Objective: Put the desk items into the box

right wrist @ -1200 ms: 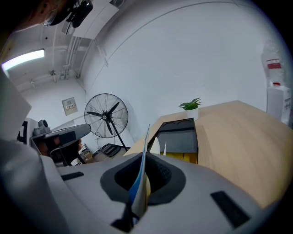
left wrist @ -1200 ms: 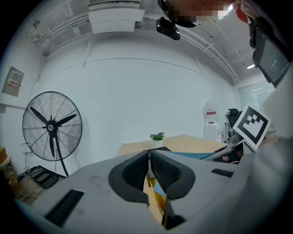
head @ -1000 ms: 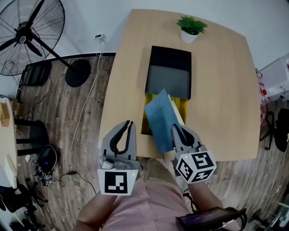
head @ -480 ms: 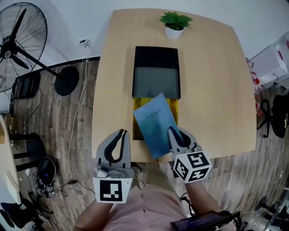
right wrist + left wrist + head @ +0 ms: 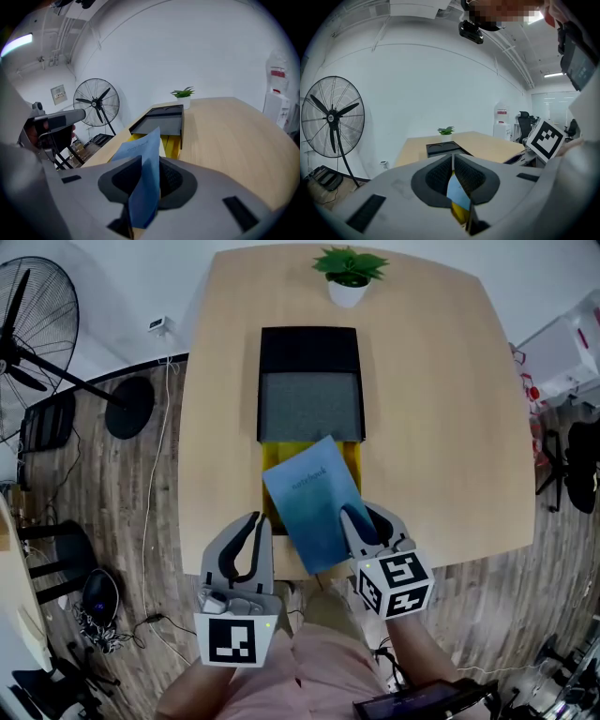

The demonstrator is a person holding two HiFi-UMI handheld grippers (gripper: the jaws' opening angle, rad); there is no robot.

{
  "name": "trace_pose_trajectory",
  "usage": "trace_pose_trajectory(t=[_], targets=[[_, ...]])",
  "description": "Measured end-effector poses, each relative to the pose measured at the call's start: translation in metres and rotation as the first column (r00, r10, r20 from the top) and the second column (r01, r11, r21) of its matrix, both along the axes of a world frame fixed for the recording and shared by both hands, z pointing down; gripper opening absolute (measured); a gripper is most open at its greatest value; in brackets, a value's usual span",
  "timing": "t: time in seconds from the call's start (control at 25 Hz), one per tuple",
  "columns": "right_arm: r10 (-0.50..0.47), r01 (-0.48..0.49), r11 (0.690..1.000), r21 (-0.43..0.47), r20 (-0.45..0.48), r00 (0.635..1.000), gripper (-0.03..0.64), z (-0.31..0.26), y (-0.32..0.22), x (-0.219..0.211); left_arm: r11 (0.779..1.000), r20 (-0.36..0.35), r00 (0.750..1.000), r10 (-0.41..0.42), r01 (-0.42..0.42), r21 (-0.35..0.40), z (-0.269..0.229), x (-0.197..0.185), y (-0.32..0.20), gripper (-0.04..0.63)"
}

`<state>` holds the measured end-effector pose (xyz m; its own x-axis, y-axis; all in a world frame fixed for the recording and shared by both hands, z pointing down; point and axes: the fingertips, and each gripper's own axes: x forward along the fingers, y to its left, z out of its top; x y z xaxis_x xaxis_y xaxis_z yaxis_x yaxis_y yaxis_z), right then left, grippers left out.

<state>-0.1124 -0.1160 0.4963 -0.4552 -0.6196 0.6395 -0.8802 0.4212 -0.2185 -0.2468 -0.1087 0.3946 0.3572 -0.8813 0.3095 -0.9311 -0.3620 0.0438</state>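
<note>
right tool (image 5: pixel 361 521) (image 5: pixel 145 180): clenched on thin blue notebook (image 5: pixel 311 504), tilted above flat yellow item (image 5: pixel 273 461) near light wooden bench (image 5: pixel 441 427) front edge | left tool (image 5: pixel 249 538) (image 5: pixel 453 174): jaws pressed together, empty | black rectangular box (image 5: pixel 309 351): just beyond the yellow item

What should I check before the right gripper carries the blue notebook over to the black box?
1. Right gripper grips the blue notebook: ok, the jaws are closed on its near edge.
2. Left gripper is free to help: ok, its jaws are together with nothing between them.
3. Black box is open: ok, its gray inside shows from above.
4. The box is deep enough for the notebook: cannot tell.
5. The way to the box is free: ok, only the yellow item lies flat under the notebook.
6. Potted plant is out of the way: ok, it stands beyond the box's far end.
</note>
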Motion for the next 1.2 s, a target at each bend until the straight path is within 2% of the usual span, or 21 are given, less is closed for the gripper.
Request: trace_pose_trajectory(t=[0.48,0.68,0.92,1.08,1.2], targets=[[-0.039,0.036,0.996,-0.084,-0.029,0.999,0.161,0.028,-0.001,0.012,0.998,-0.002,1.000,0.007,-0.007,-0.056,0.021,0.019,-0.006,0.025],[-0.042,0.041,0.993,-0.113,-0.006,0.999,0.172,0.037,-0.002,0.013,0.996,-0.005,1.000,0.002,-0.003,-0.087,0.031,0.023,-0.009,0.025],[-0.036,0.039,0.989,-0.139,0.028,0.999,0.176,0.041,-0.001,0.012,0.996,-0.001,1.000,0.012,-0.012,-0.089,0.034,0.024,-0.015,0.025],[0.008,0.005,0.988,-0.155,0.081,0.997,0.176,0.041,-0.002,0.012,0.996,-0.001,1.000,0.027,-0.027,-0.088,0.034,0.025,-0.018,0.025],[0.050,-0.036,0.987,-0.158,0.087,0.995,0.178,0.040,0.001,0.014,0.995,-0.004,0.999,0.051,-0.052,-0.089,0.033,0.028,-0.017,0.025]])
